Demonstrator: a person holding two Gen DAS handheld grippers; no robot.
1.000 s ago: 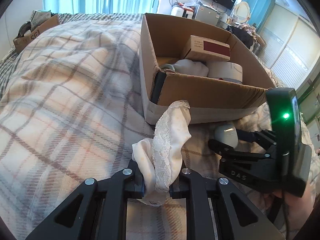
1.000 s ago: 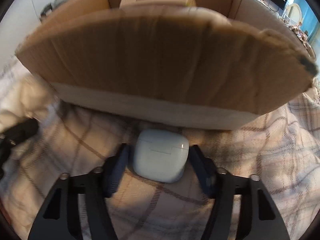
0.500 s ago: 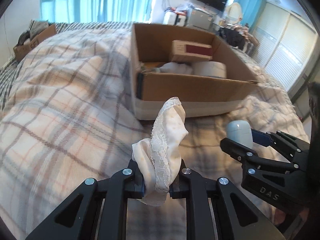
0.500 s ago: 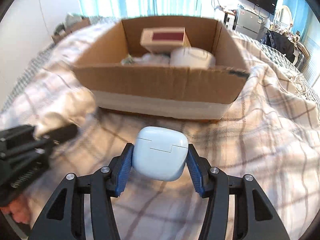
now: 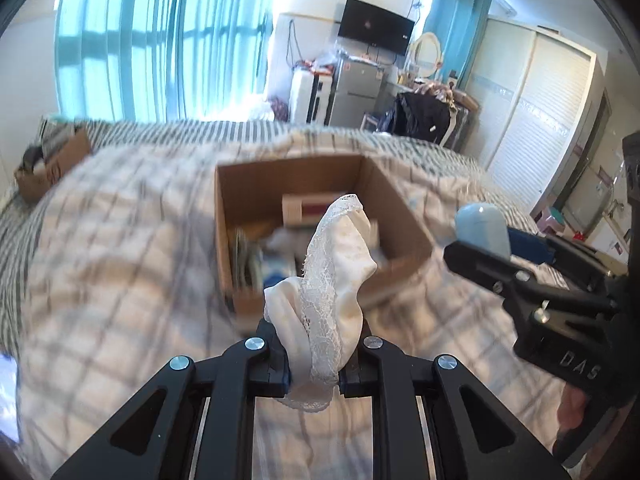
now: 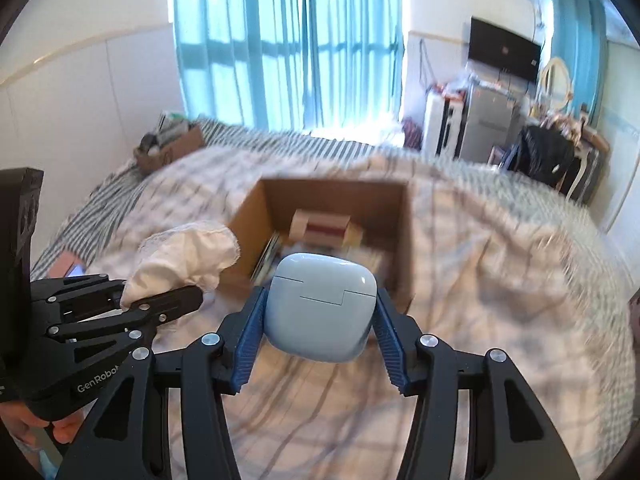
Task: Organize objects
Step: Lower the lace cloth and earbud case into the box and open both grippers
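My left gripper (image 5: 314, 364) is shut on a white lace-edged cloth (image 5: 334, 280) that stands up between its fingers; it also shows in the right wrist view (image 6: 184, 256). My right gripper (image 6: 320, 332) is shut on a pale blue earbud case (image 6: 322, 306), also seen at the right of the left wrist view (image 5: 484, 228). Both are held well above the bed, before an open cardboard box (image 5: 228, 216) (image 6: 400, 240). The box holds a small tan box with a red label (image 6: 320, 226) and blurred items.
The box sits on a plaid bedcover (image 5: 100, 260). A second cardboard box with clutter (image 6: 168, 148) stands at the bed's far left. Blue curtains, a fridge (image 5: 356, 92), a wall TV and a wardrobe lie beyond the bed.
Both grippers have risen and drawn back from the box, each still holding its object. The box now looks smaller and farther, and its inside shows from above. The view is motion-blurred.
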